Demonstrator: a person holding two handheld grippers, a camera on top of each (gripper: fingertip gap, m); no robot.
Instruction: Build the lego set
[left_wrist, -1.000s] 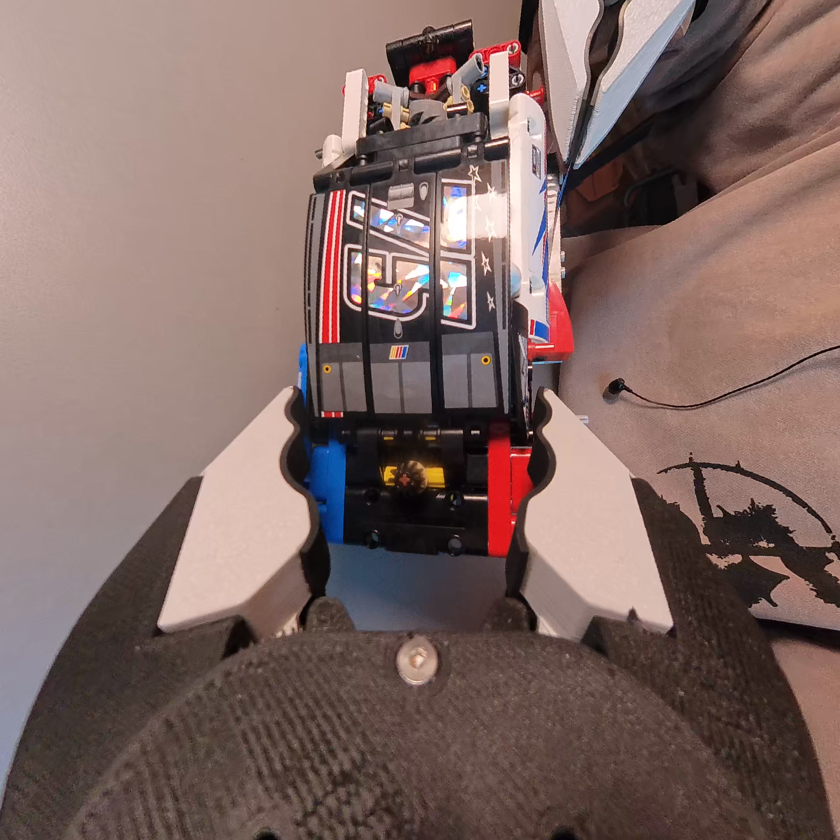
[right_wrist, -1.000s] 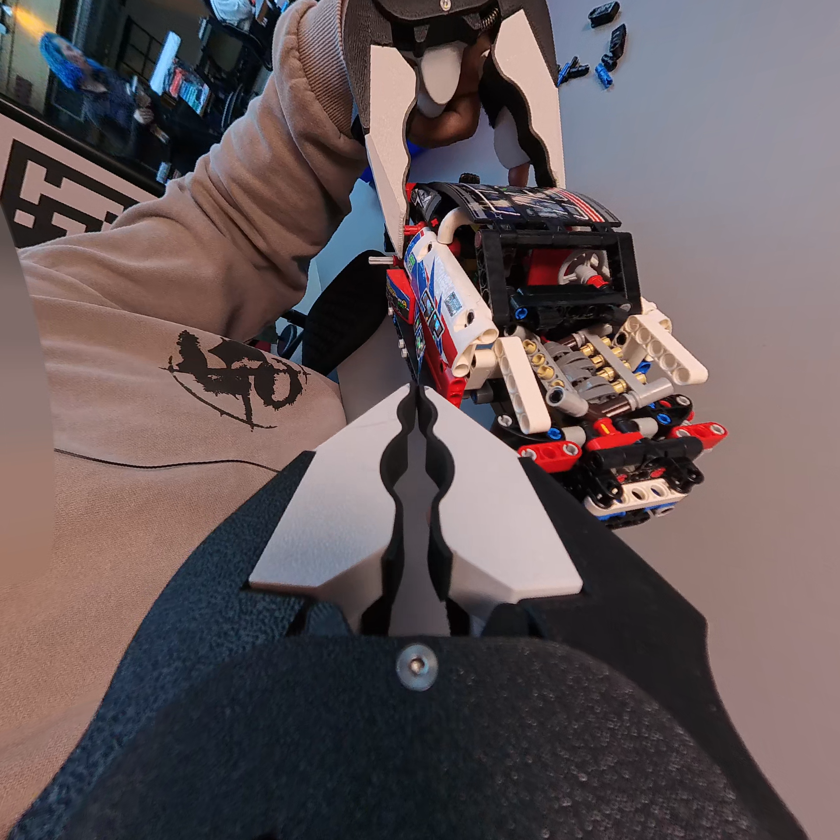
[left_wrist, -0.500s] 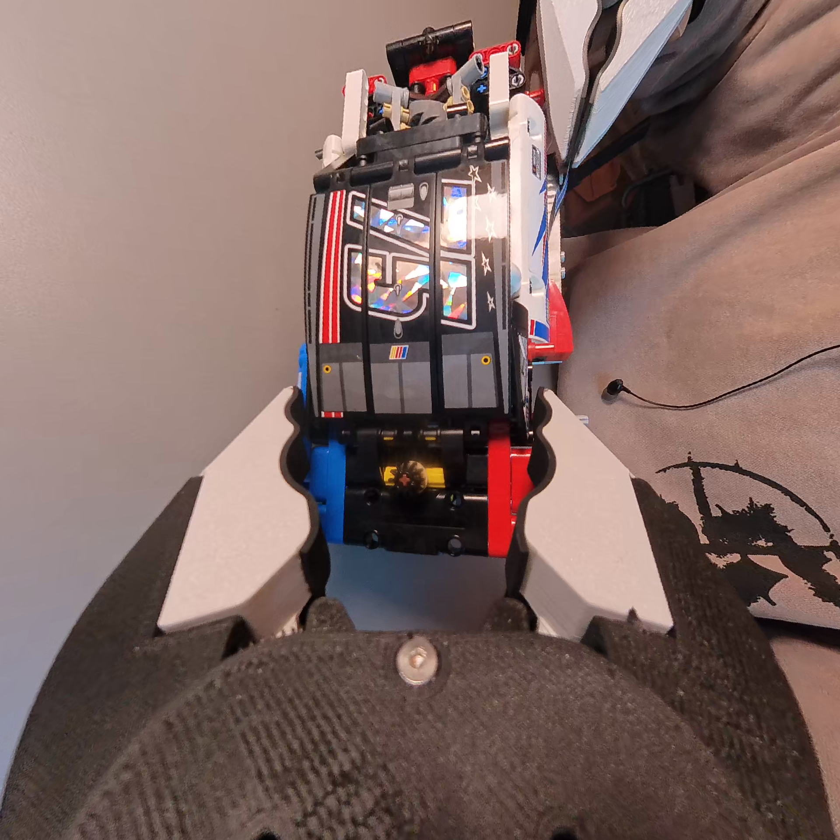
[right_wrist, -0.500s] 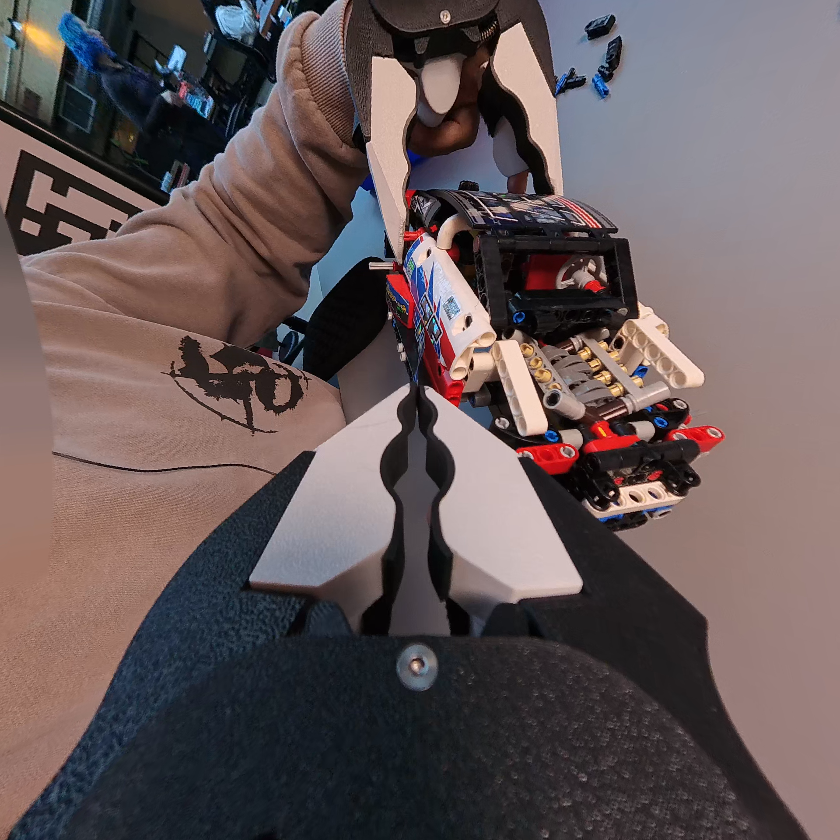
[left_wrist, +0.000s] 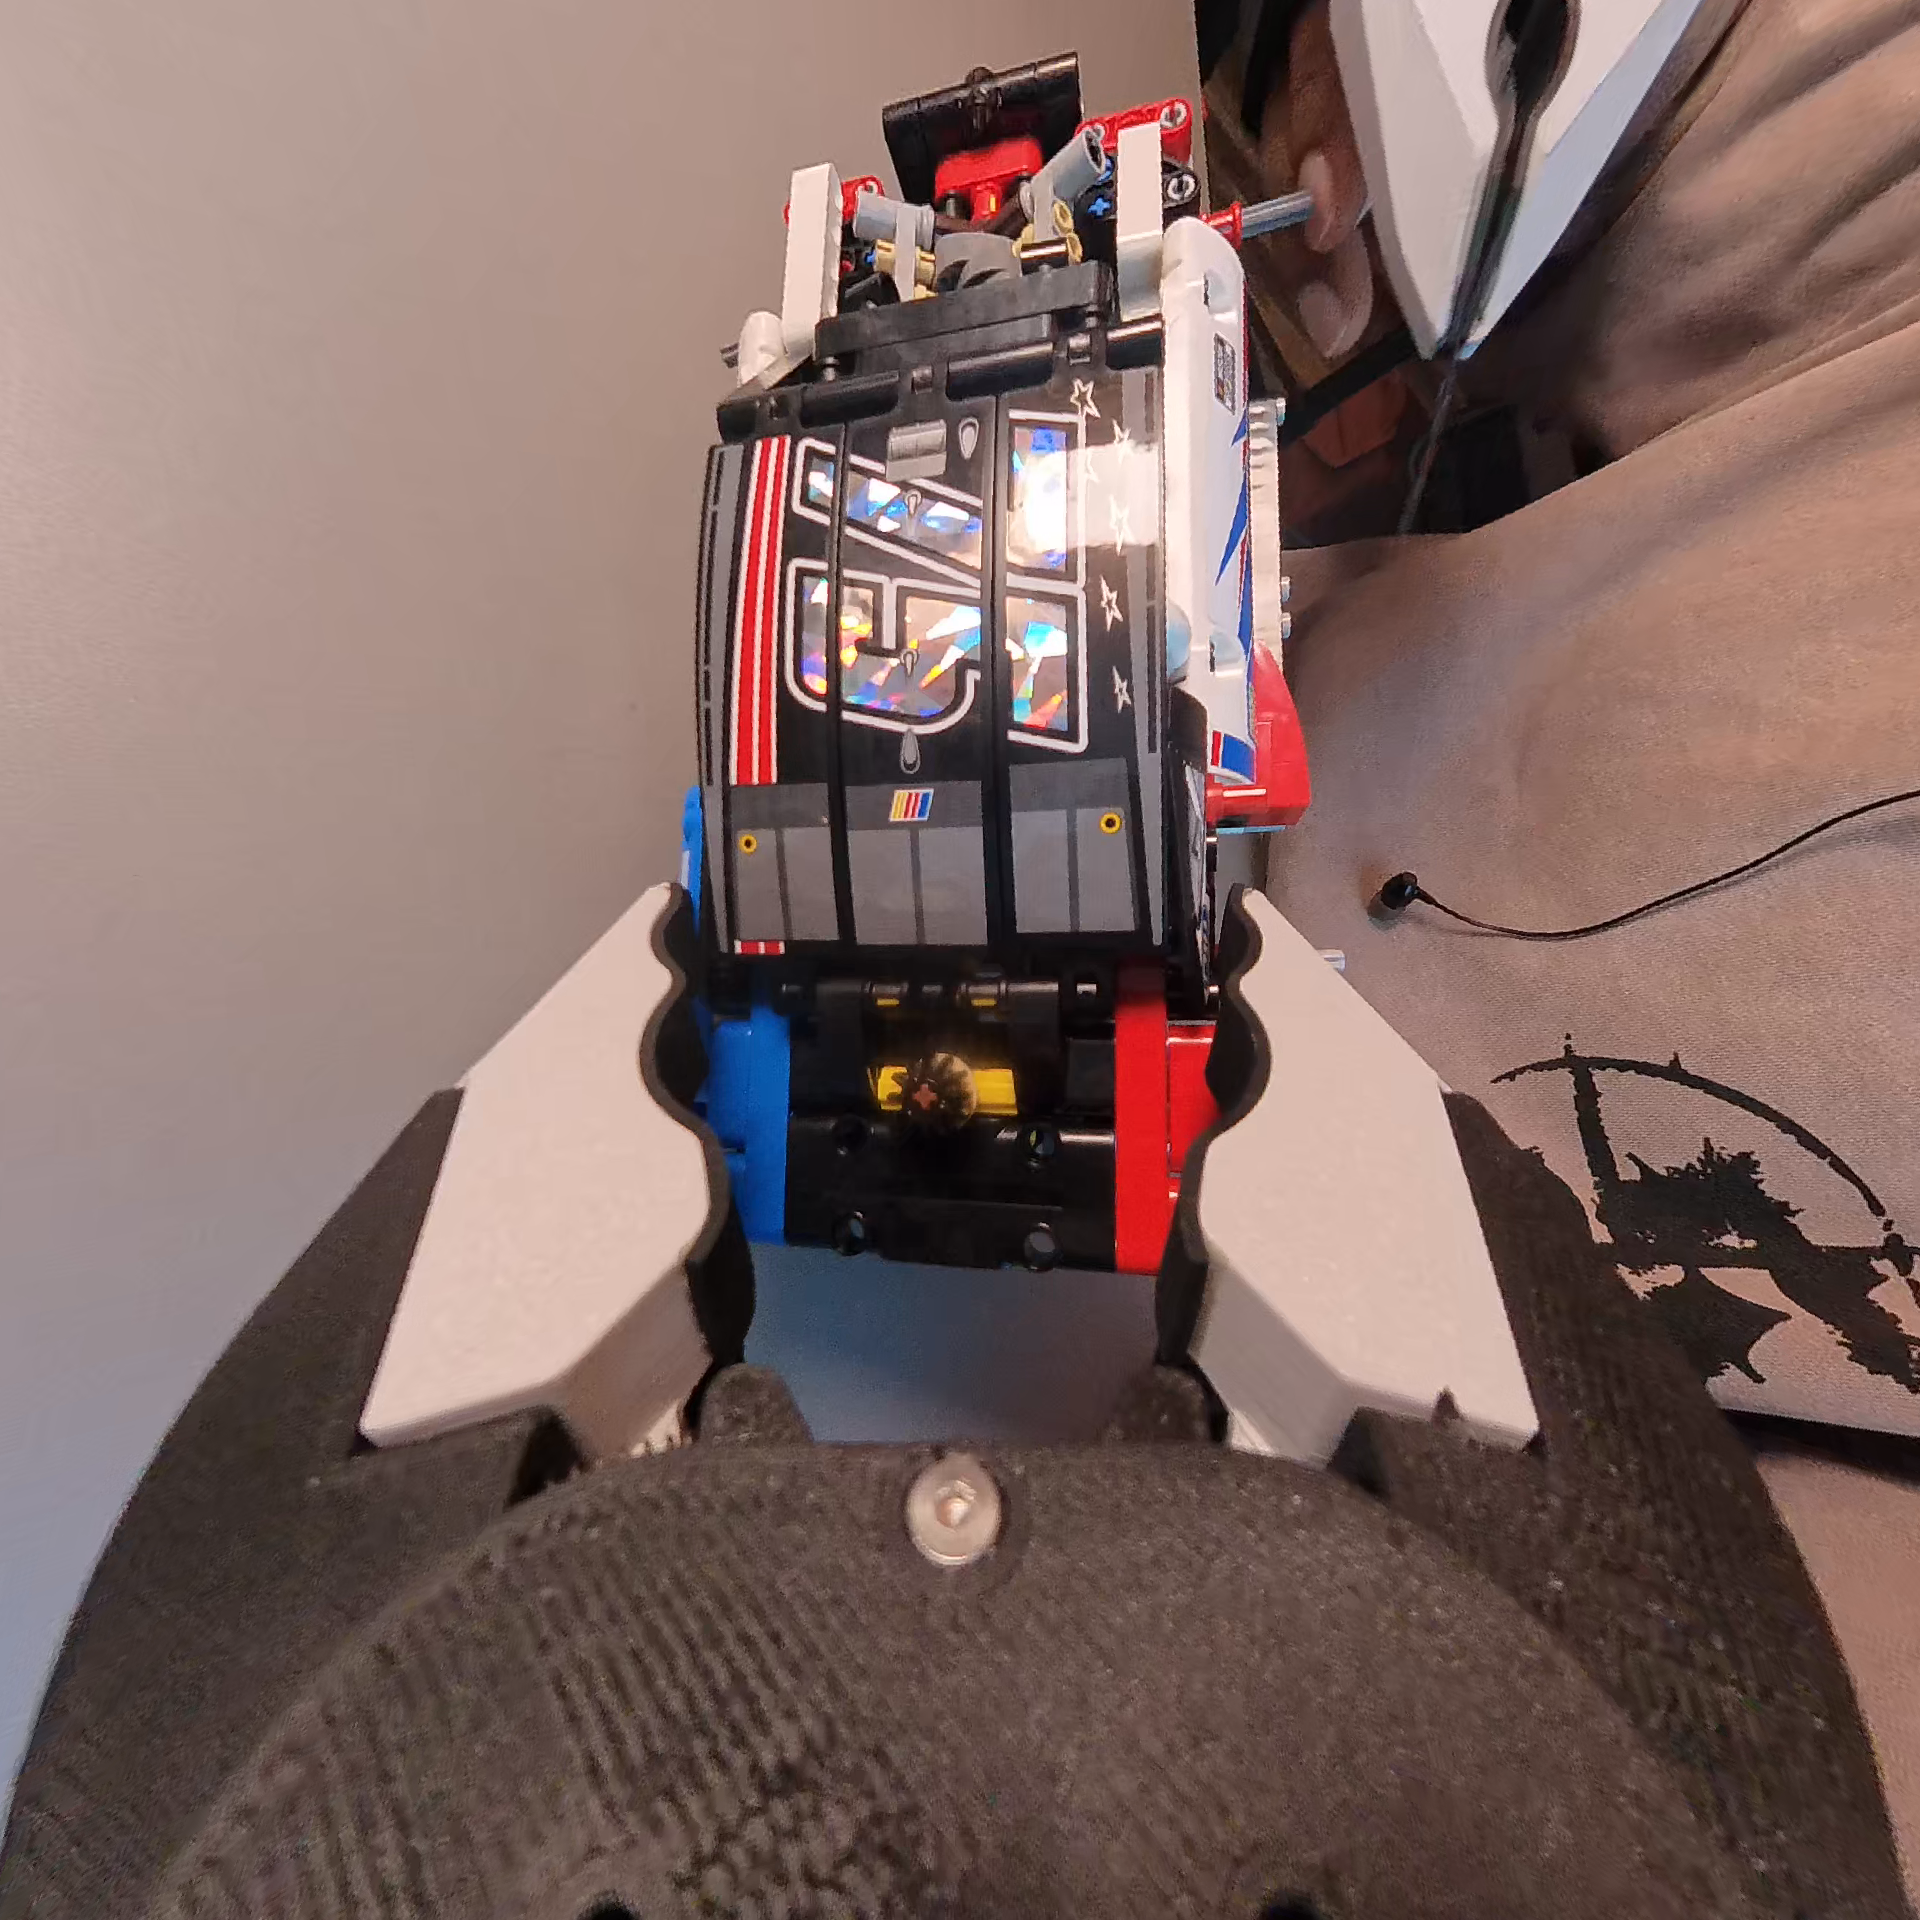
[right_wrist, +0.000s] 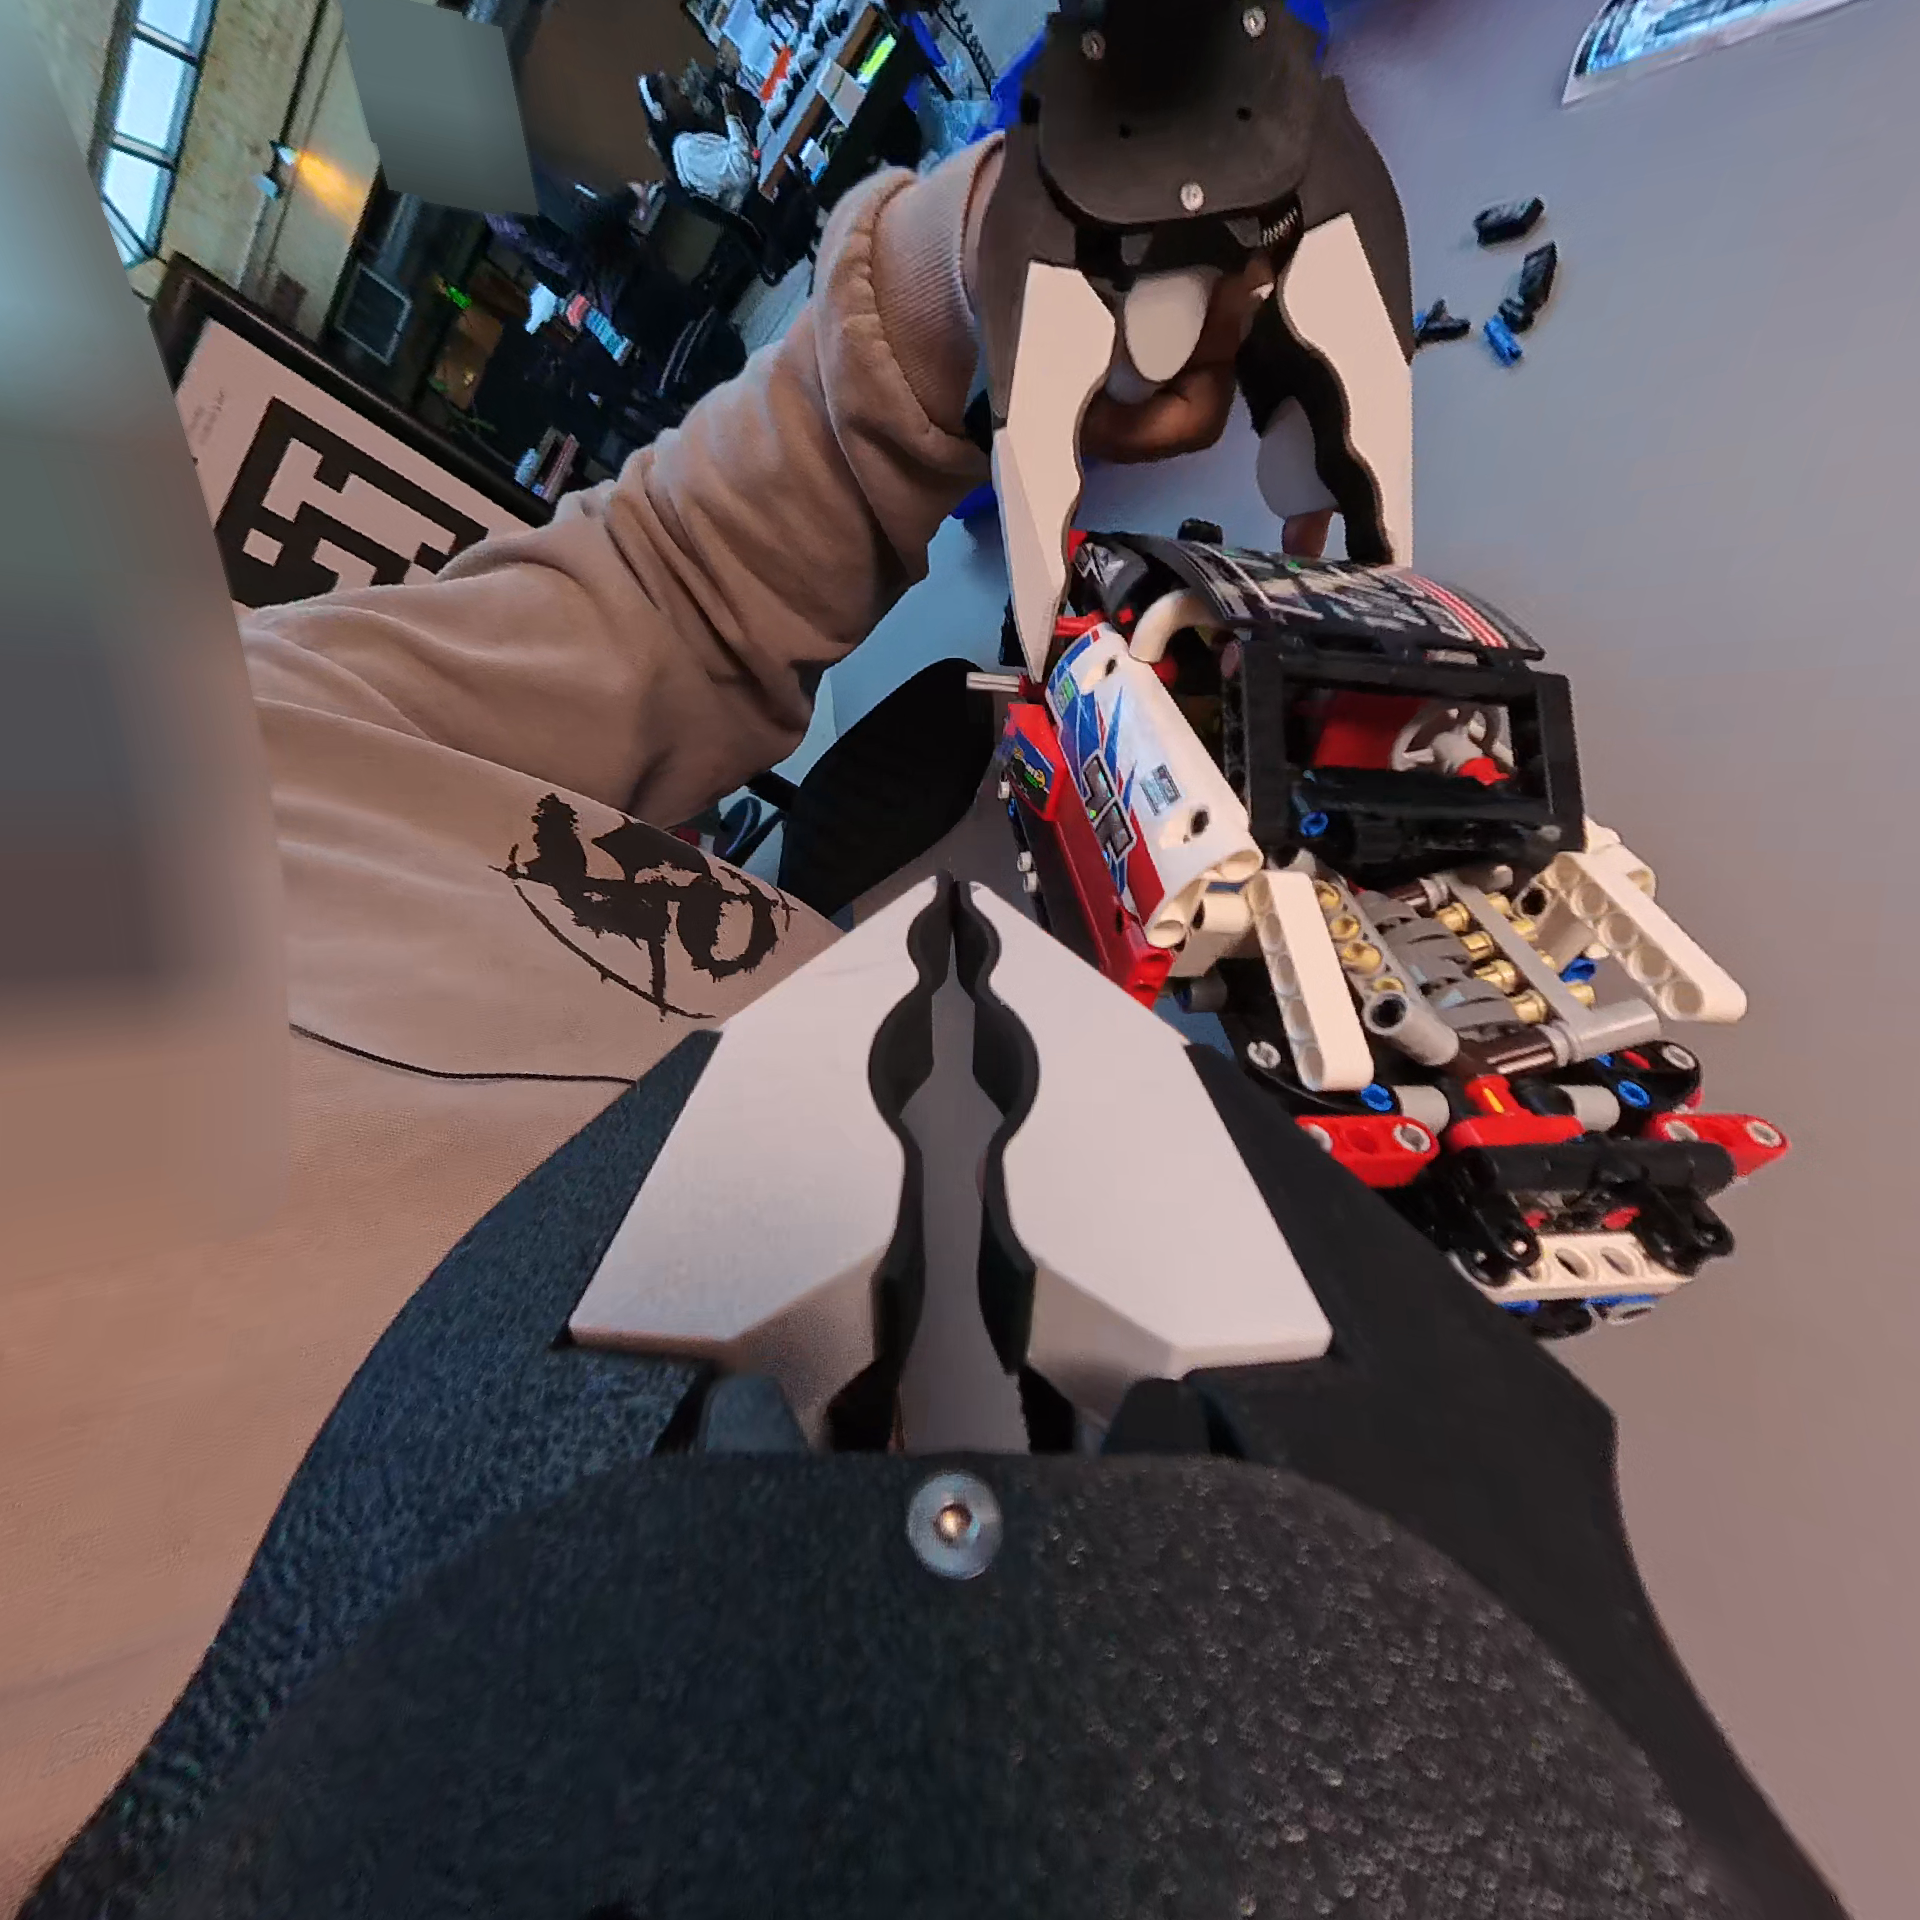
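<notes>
The Lego race car (left_wrist: 935, 623) has a black roof with shiny stickers, white sides and an open engine at its far end. My left gripper (left_wrist: 956, 1091) is shut on its blue and red rear end and holds it up. In the right wrist view the car (right_wrist: 1351, 883) lies just right of my right gripper (right_wrist: 951, 894), which is shut with nothing visible between its jaws. The left gripper (right_wrist: 1205, 582) clamps the car's far end there. The right gripper (left_wrist: 1496, 156) also shows at the top right of the left wrist view, beside the car's front. A grey axle (left_wrist: 1273, 213) sticks out of the car there.
The grey table (right_wrist: 1714, 623) lies under the car, with a few loose dark and blue pieces (right_wrist: 1507, 301) and a printed booklet (right_wrist: 1662, 31) farther back. The person's beige sweatshirt (right_wrist: 520, 831) fills the left side, close behind the right gripper.
The right gripper has drawn a little away from the car's side. The grey axle near the car's front now shows. The left gripper's hold on the car is unchanged.
</notes>
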